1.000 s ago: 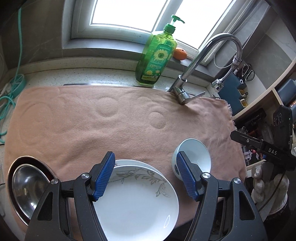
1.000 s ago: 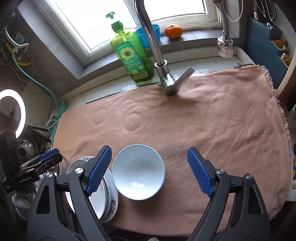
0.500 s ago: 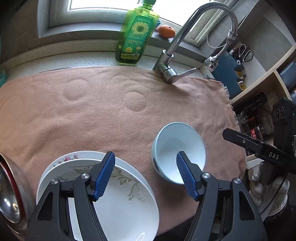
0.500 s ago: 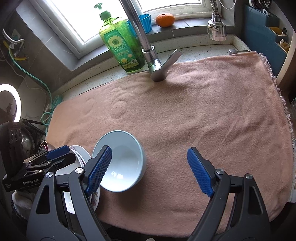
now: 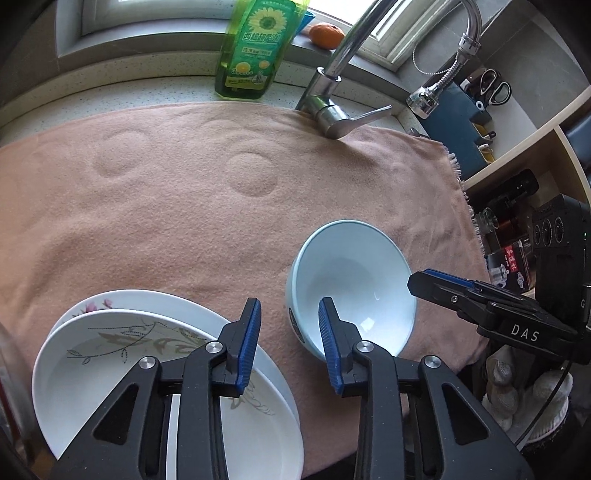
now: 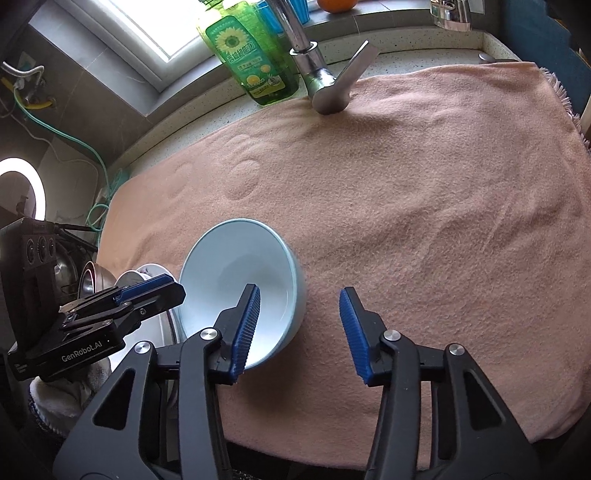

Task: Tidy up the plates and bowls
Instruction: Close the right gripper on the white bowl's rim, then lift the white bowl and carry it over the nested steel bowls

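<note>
Both grippers, left (image 5: 290, 341) and right (image 6: 300, 326), are closing astride opposite rims of the pale blue bowl (image 5: 351, 284), not yet clamped, beside 2 stacked plates (image 5: 155, 373). Next: pinch firmly, then lift.

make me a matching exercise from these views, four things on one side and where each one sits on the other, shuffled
Things:
1. pale blue bowl
2. orange fruit
3. green soap bottle
4. scissors

Places:
A. on the windowsill, behind the faucet
B. in the blue holder on the wall, right of the faucet
C. on the counter at the far edge of the pink towel
D. on the pink towel, right of the stacked plates

Pairs: 1-D, 2-A, 3-C, 4-B
</note>
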Demonstrator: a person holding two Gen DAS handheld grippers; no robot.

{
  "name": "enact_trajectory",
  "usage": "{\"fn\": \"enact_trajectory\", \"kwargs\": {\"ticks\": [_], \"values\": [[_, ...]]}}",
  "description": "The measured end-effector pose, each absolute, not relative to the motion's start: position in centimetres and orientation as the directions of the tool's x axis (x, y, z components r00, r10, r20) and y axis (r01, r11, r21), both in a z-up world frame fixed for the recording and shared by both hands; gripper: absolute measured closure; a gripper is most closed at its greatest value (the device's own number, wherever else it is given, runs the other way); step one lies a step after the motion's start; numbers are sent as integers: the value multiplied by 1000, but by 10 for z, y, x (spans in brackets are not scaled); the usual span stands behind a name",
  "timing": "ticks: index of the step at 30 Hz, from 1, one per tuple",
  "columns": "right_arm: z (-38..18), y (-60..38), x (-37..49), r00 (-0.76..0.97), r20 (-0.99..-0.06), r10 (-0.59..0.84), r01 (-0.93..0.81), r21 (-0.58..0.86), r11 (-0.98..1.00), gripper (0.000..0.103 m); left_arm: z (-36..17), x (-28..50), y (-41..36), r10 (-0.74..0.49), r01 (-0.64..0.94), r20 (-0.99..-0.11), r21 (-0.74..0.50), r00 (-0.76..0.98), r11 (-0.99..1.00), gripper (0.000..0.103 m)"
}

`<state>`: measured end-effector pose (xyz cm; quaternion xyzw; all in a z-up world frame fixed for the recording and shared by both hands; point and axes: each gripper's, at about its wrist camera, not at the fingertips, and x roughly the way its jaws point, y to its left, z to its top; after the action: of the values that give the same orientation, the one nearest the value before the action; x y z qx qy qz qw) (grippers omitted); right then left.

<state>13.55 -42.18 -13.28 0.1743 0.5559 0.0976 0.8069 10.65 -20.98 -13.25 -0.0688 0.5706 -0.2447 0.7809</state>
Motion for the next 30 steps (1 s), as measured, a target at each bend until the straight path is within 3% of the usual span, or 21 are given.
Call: {"fn": "enact_trajectory", "kwargs": {"ticks": [7,16,30], "values": [[-142,-426,139,344,-863,370,60,413,909,79,-140,110,-215,-468,300,-859,-400,207,866,87],[-147,-421,144,326,-862,388,50,426,903,94,-142,111,-218,-468,308,-860,-398,203,864,93],[-130,-416,141,343,-859,380,52,421,905,94,-125,107,-212,-486,317,-843,-407,233,857,93]]}}
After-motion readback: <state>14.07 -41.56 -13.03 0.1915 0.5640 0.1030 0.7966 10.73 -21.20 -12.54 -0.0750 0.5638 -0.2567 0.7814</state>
